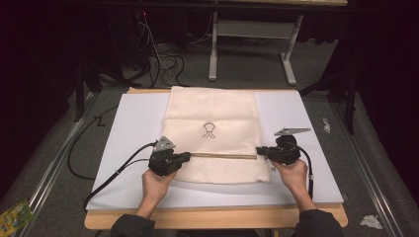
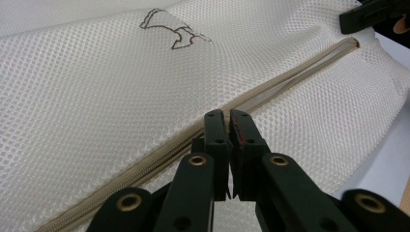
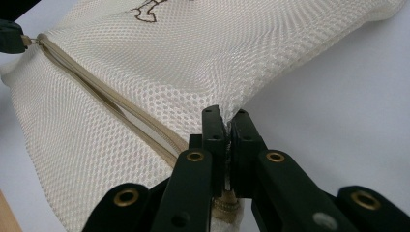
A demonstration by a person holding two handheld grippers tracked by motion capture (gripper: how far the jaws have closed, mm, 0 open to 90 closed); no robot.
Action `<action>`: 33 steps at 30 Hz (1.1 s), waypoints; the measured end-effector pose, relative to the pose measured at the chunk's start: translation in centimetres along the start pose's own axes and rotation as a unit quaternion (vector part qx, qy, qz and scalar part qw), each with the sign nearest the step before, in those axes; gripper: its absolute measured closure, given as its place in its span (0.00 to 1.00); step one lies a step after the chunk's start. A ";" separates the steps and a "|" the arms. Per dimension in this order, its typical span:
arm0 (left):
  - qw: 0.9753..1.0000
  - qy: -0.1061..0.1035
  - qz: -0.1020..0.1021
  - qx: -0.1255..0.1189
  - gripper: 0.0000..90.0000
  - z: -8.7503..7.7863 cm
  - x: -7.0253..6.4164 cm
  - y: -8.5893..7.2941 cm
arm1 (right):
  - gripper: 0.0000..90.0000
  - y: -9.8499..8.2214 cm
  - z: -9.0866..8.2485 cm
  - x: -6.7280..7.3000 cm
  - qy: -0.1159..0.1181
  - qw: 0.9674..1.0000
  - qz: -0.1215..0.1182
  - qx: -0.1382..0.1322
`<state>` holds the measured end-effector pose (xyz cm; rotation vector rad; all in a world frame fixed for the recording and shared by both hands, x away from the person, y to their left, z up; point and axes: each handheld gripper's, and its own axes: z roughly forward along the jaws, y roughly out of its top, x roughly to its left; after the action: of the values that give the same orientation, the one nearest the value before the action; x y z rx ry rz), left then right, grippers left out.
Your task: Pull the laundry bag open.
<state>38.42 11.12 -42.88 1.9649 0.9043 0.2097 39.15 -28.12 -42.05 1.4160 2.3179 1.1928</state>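
A cream mesh bag (image 1: 212,108) with a small dark outline print (image 1: 209,130) lies flat on the white sheet. A tan zipper (image 1: 222,156) runs across it near its front edge. My left gripper (image 1: 189,156) is shut on the zipper pull at the zipper's left part. In the left gripper view its jaws (image 2: 226,115) meet on the zipper (image 2: 290,72), which gapes beyond them and is closed behind them. My right gripper (image 1: 258,149) is shut on the bag's right edge by the zipper's end; in the right gripper view its jaws (image 3: 226,113) pinch the mesh (image 3: 217,48).
The white sheet (image 1: 133,118) covers a wooden table (image 1: 212,218). Behind the table stand a metal frame (image 1: 247,29) and floor cables (image 1: 158,54). A green packet (image 1: 15,215) and crumpled paper (image 1: 370,221) lie on the floor beside the table.
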 end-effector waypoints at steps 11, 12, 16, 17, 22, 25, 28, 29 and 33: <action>1.000 0.008 -0.006 -0.001 0.97 -0.5 0.5 -0.2 | 0.98 0.0 -0.1 -0.2 -0.003 1.000 0.003 0.000; 1.000 0.008 -0.007 -0.001 0.97 -0.6 0.6 -0.2 | 0.98 0.0 -0.1 -0.2 -0.004 1.000 0.003 0.000; 1.000 0.009 -0.005 -0.002 0.97 -0.6 0.7 -0.3 | 0.98 0.1 0.0 -0.1 -0.003 1.000 0.001 -0.002; 1.000 0.008 -0.006 -0.002 0.97 -0.6 0.7 -0.3 | 0.98 0.1 0.0 -0.2 -0.003 1.000 0.000 -0.003; 1.000 0.010 -0.007 -0.003 0.97 -0.7 0.7 -0.3 | 0.98 0.2 -0.2 -0.1 -0.003 1.000 0.003 -0.003; 1.000 0.013 -0.011 -0.005 0.97 -0.9 1.0 -0.3 | 0.98 0.2 -0.2 -0.3 -0.006 1.000 0.003 -0.004; 1.000 0.017 -0.010 -0.005 0.97 -1.2 1.1 -0.4 | 0.98 0.2 -0.3 -0.4 -0.009 1.000 0.005 -0.003; 1.000 0.016 -0.011 -0.005 0.97 -1.2 1.2 -0.4 | 0.98 0.2 -0.3 -0.4 -0.009 1.000 0.005 -0.004; 1.000 0.020 -0.014 -0.007 0.97 -1.4 1.4 -0.4 | 0.98 0.3 -0.3 -0.5 -0.009 1.000 0.005 -0.005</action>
<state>38.52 13.20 -42.73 1.9397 0.9534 0.2385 39.44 -28.60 -41.79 1.4300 2.2923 1.1894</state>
